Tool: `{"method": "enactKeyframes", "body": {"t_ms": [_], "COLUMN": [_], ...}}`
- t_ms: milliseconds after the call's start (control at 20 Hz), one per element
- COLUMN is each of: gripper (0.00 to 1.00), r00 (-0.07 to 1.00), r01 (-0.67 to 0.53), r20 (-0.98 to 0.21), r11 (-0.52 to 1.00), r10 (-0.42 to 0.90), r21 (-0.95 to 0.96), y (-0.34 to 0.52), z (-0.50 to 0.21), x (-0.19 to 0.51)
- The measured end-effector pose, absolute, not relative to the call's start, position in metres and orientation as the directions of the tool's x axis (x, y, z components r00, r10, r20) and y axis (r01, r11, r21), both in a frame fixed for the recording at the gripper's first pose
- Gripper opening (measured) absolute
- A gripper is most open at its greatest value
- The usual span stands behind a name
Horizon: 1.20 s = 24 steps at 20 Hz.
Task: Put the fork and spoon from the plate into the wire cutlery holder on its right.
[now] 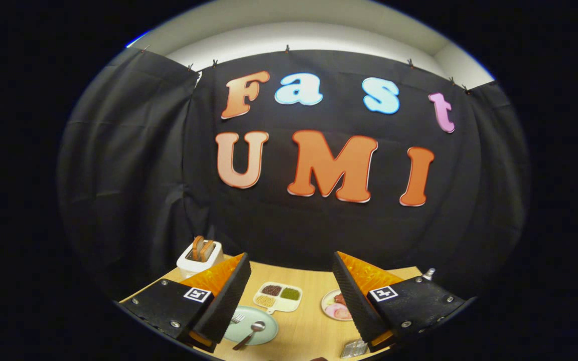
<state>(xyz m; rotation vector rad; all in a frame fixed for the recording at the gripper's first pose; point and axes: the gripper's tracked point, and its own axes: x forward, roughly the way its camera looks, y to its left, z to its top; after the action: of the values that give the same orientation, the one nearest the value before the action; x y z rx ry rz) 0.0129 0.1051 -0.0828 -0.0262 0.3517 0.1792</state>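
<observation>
The gripper (291,296) has 2 wedge-shaped fingers (229,296) with ribbed inner faces standing well apart. Behind each finger sits a translucent orange ridged piece on a dark, flat mounting block. Each block carries 1 square black-and-white marker on top and several round silver screws along its edges.

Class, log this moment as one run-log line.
tool open, raised | spoon, fork on plate | nothing held

Gripper (291,286) fingers spread wide, holding nothing — spoon (252,332) and fork (237,318) on plate (264,331) near table's (309,331) front edge.
</observation>
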Motion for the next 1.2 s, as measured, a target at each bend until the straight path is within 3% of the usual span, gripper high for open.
{"method": "enactKeyframes", "body": {"t_ms": [250, 450, 800, 1200], "gripper": [0.97, 0.96, 0.92, 0.75], "r00": [0.787, 0.609, 0.352, 0.077], "r01": [-0.224, -0.224, -0.205, -0.141], "r20": [-0.577, -0.756, -0.917, -0.984], "r11": [0.973, 0.966, 0.971, 0.979], "r10": [0.218, 0.24, 0.191, 0.159], "r21": [0.062, 0.127, 0.123, 0.147], "y": [0.142, 0.163, 0.177, 0.187], "z": [-0.151, -0.212, -0.299, -0.375], "x": [0.014, -0.005, -0.027, -0.054]}}
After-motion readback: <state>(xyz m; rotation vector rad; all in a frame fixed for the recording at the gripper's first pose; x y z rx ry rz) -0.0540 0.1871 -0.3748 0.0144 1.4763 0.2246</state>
